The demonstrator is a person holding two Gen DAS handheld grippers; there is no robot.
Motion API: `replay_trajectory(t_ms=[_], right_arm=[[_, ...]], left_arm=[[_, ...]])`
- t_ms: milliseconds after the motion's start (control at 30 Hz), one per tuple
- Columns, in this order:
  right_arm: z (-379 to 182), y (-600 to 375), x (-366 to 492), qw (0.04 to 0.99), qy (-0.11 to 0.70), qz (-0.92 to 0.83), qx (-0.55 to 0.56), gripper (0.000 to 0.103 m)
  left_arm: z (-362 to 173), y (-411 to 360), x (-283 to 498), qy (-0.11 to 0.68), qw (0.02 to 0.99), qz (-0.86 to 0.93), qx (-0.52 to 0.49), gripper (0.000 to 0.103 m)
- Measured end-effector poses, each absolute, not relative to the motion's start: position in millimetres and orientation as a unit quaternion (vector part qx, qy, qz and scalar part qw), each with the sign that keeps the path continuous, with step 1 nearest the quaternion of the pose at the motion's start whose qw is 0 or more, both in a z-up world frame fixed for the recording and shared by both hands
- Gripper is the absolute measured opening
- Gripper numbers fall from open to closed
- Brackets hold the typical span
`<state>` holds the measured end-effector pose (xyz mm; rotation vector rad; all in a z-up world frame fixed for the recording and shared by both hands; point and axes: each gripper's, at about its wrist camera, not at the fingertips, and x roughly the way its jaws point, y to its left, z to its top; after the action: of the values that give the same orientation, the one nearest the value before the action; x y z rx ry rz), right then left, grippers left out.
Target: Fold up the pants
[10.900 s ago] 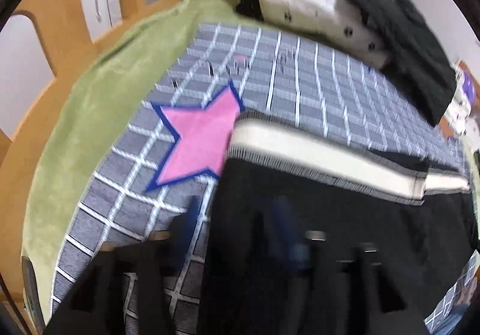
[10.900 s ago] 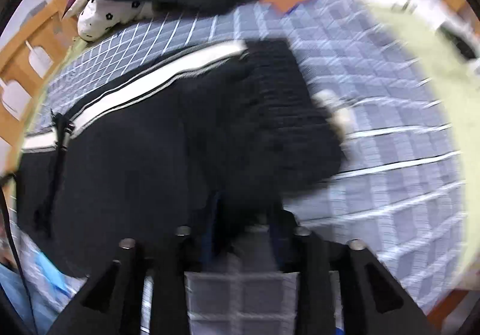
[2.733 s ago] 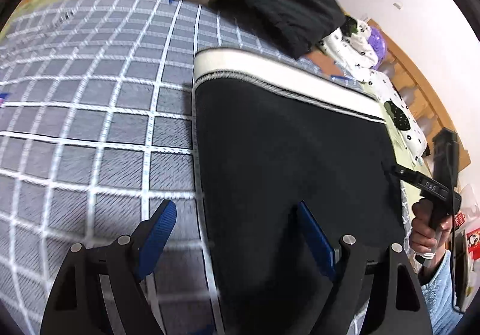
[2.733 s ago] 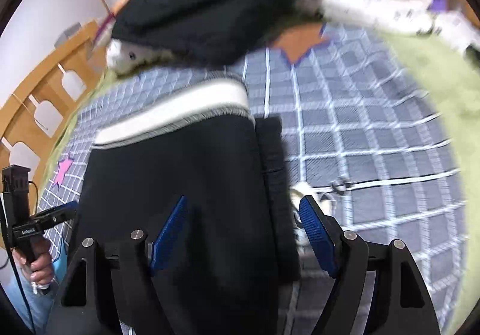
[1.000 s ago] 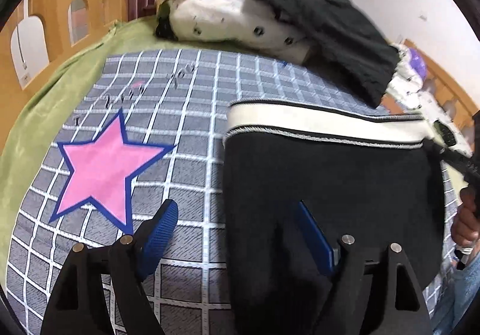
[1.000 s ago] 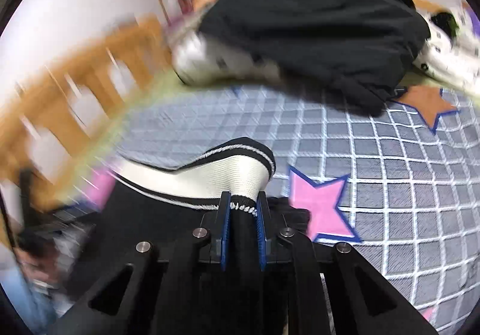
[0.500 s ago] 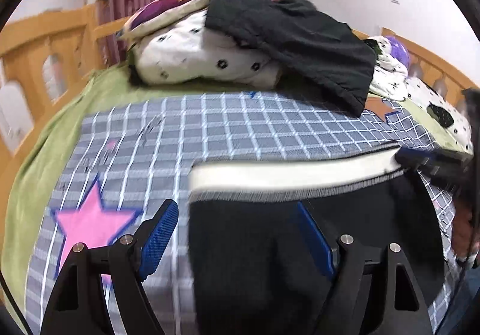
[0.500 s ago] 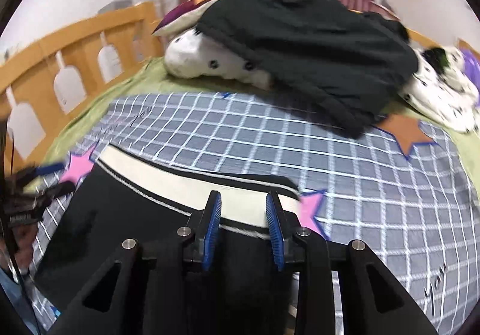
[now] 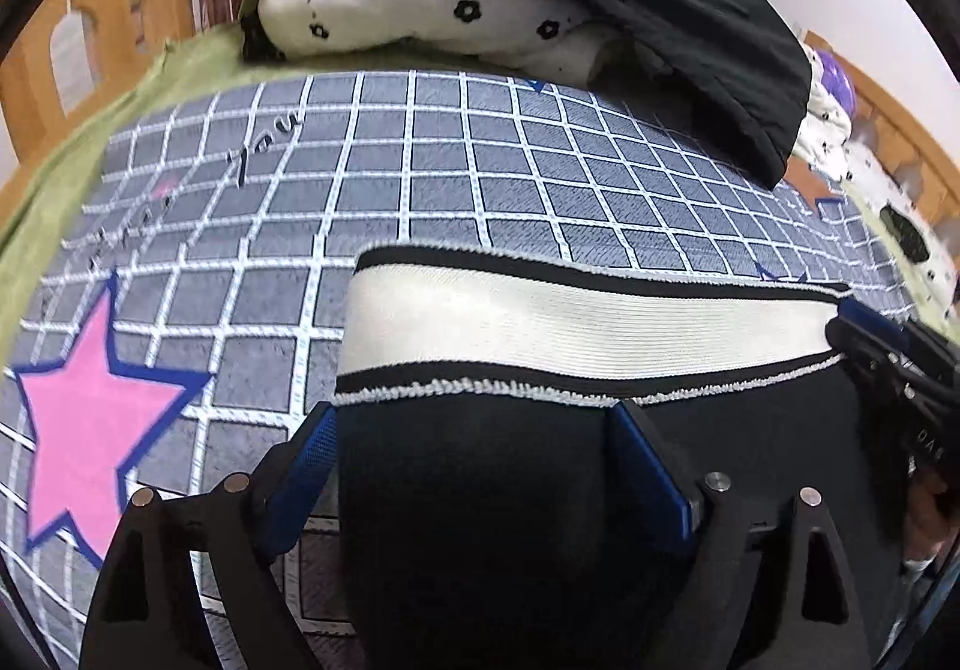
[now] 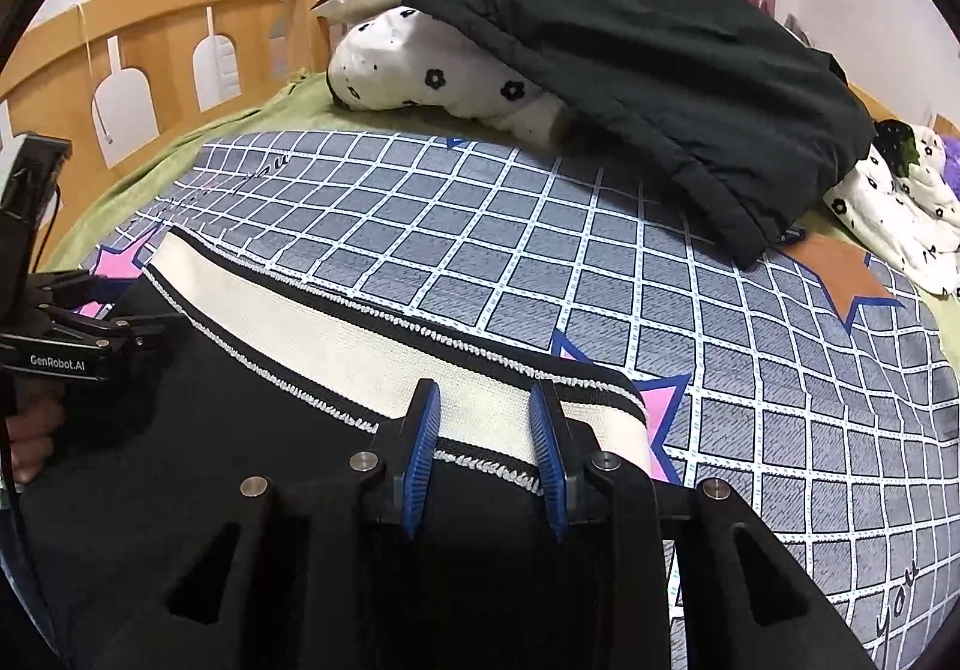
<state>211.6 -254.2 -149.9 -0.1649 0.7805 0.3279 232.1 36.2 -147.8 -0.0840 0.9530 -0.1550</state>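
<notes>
Black pants (image 9: 480, 520) with a cream waistband (image 9: 570, 328) lie folded flat on the bed. My left gripper (image 9: 474, 418) hovers just below the waistband's left end. Its jaws are opening wide, straddling the pants' left edge, and the pads press on nothing. My right gripper (image 10: 485, 391) stands open over the right end of the waistband (image 10: 336, 334), the cloth showing between its blue pads without being pinched. Each gripper shows in the other's view: the right gripper (image 9: 864, 334) at the waistband's far end, the left gripper (image 10: 138, 334) at the left edge.
A grey checked blanket (image 9: 420, 178) with a pink star (image 9: 90, 418) covers the bed. At the head lie a black jacket (image 10: 648, 69) and white flower-print bedding (image 10: 420, 63). A wooden bed rail (image 10: 150, 45) and green sheet (image 10: 180, 147) border the left side.
A second ago my right gripper was shut on the lifted waistband; it has let go and the waistband lies flat. Both grippers have dropped closer to the pants, and the left jaws stand wider.
</notes>
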Motion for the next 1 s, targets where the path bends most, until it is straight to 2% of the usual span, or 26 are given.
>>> replay_trajectory(t_ms=[433,600,733,800,867,1000], right_arm=[[-149.9,-256.2,208.9,0.910,0.375,0.158,-0.081,0.031],[-147.3,-258.8,208.8,0.908,0.375,0.172,-0.072,0.033],[-135.6,-270.5,211.7,0.897,0.393,0.195,-0.044,0.033],[-128.7,-279.6,208.9,0.899,0.390,0.197,-0.022,0.035],[-123.8,-286.0,206.1,0.906,0.379,0.189,-0.004,0.044],[-122.0,-287.6,214.4,0.917,0.366,0.155,0.025,0.045]], left_arm=[[-144.1,26.4,227.6,0.442,0.896,-0.051,0.001,0.093],[-135.4,5.2,217.7,0.408,0.909,-0.017,0.081,0.092],[-124.7,-3.4,211.3,0.383,0.916,-0.012,0.115,0.088],[-112.7,-6.2,206.3,0.361,0.924,-0.020,0.123,0.086],[-102.1,-7.8,203.6,0.348,0.930,-0.039,0.114,0.086],[-106.8,-13.3,211.0,0.371,0.920,-0.095,0.086,0.086]])
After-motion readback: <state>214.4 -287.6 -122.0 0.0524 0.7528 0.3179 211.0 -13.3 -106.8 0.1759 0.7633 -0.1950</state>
